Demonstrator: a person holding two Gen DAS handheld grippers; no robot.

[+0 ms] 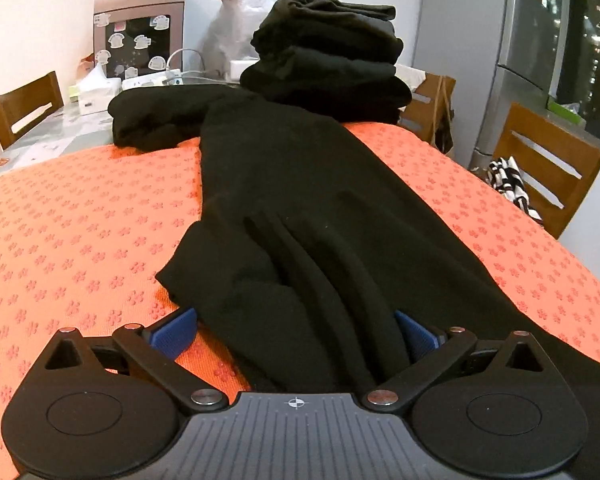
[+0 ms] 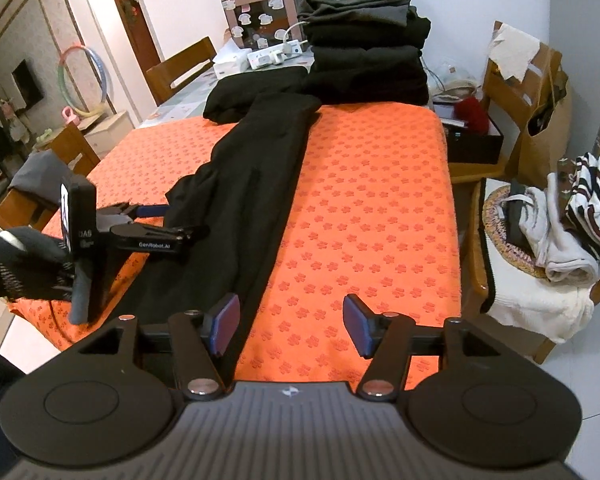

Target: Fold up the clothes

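Note:
A long black garment (image 1: 300,200) lies stretched along the orange flowered mat (image 1: 80,240), its near end bunched in folds. My left gripper (image 1: 296,334) is open wide, with that near end between its blue pads; the left pad stands clear of the cloth. In the right wrist view a gloved hand holds the left gripper (image 2: 180,222) at the garment's (image 2: 256,184) left edge. My right gripper (image 2: 291,325) is open over bare mat (image 2: 372,200), its left pad just beside the garment's right edge. A stack of folded black clothes (image 2: 368,52) stands at the far end.
A black bundle (image 1: 152,116) lies at the mat's far left. Behind it are a sticker-covered appliance (image 1: 140,36), a tissue box (image 1: 96,88) and a power strip (image 2: 272,56). Wooden chairs ring the table; the right one (image 2: 540,280) holds towels and striped clothes (image 2: 596,212).

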